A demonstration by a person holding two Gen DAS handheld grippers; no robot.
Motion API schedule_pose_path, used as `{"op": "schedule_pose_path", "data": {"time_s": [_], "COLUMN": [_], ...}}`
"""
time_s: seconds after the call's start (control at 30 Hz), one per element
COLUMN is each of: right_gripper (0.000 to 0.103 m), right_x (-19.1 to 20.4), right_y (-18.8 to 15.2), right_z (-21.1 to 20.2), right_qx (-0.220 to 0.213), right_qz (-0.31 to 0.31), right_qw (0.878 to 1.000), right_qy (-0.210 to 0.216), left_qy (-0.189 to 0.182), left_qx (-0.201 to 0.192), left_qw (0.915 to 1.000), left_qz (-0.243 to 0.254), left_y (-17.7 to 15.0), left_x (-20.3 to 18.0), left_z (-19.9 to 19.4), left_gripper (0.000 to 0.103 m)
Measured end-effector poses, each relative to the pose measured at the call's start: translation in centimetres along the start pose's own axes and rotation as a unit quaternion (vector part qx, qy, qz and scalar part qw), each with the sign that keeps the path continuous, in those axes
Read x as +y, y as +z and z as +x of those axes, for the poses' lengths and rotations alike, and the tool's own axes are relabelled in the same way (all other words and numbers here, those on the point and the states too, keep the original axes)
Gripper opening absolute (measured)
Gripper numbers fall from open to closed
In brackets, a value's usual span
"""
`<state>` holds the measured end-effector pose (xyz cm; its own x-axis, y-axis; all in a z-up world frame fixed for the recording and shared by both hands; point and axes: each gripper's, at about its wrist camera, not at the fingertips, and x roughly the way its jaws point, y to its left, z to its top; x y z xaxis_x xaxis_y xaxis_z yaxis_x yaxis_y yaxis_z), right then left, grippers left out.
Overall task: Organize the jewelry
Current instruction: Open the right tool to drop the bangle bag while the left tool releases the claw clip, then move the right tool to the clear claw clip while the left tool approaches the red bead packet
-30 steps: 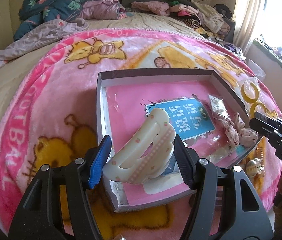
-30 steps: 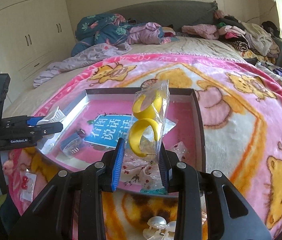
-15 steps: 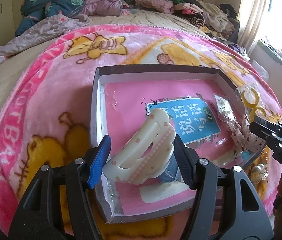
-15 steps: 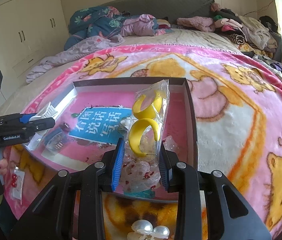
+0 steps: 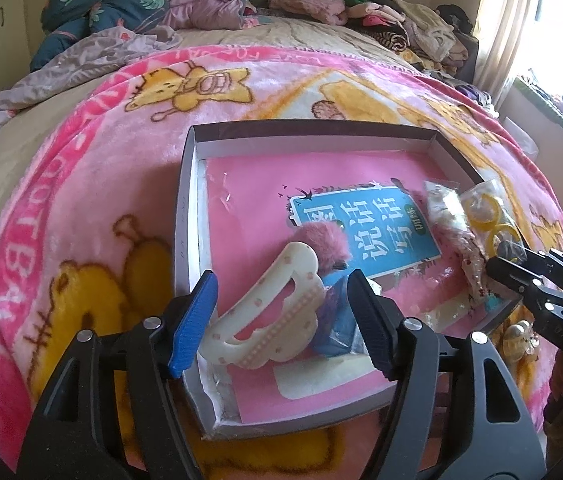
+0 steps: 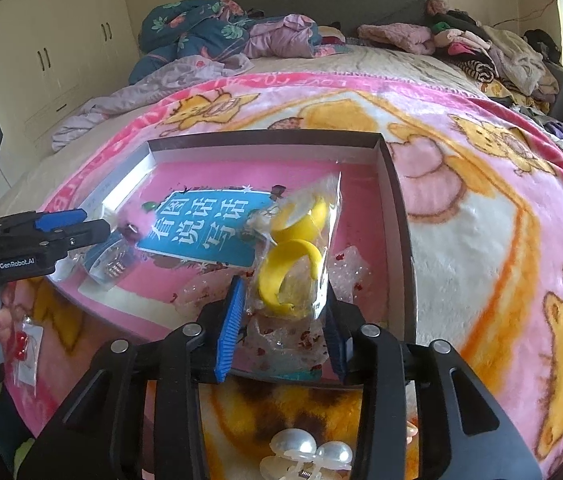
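A shallow grey box (image 5: 185, 216) with a pink lining lies on the bed; it also shows in the right wrist view (image 6: 397, 216). My left gripper (image 5: 283, 320) has opened around a cream hair claw (image 5: 269, 328), which lies at the box's near-left corner. My right gripper (image 6: 281, 320) is opened wide around a clear bag of yellow bangles (image 6: 297, 256), which leans over the box's near-right part; the bag also shows in the left wrist view (image 5: 489, 220). A pink fluffy clip (image 5: 323, 244) and a blue card (image 5: 361, 232) lie inside.
The box sits on a pink cartoon blanket (image 5: 81, 168). A pearl hair clip (image 6: 309, 450) lies on the blanket in front of the box. A packet of red earrings (image 6: 25, 344) lies at the left. Piled clothes (image 6: 481, 48) fill the bed's far end.
Both grippers moved lower toward the box and their jaws opened. The cream claw dropped into the box, uncovering the pink fluffy clip. The bangle bag tilted over.
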<state>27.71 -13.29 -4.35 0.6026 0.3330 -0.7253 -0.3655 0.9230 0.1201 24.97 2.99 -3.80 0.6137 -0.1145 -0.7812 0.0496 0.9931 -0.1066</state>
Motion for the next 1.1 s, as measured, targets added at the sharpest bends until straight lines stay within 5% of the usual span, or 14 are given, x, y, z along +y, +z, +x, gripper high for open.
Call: {"op": "schedule_pose_path", "data": {"time_s": [1.1], "right_gripper": [0.074], "right_x": [0.7], "right_y": [-0.3], "right_z": [-8.1], "right_qx": [-0.07], "right_qz": [-0.001], "right_qw": [0.997], "right_qy": [-0.042], "left_qy": [0.006], "left_qx": [-0.04], "left_qw": [0.9992], "left_qz": [0.0], "left_y": [-1.3], "left_x": [-1.7], "left_z": [-7.3], "left_gripper": [0.066]}}
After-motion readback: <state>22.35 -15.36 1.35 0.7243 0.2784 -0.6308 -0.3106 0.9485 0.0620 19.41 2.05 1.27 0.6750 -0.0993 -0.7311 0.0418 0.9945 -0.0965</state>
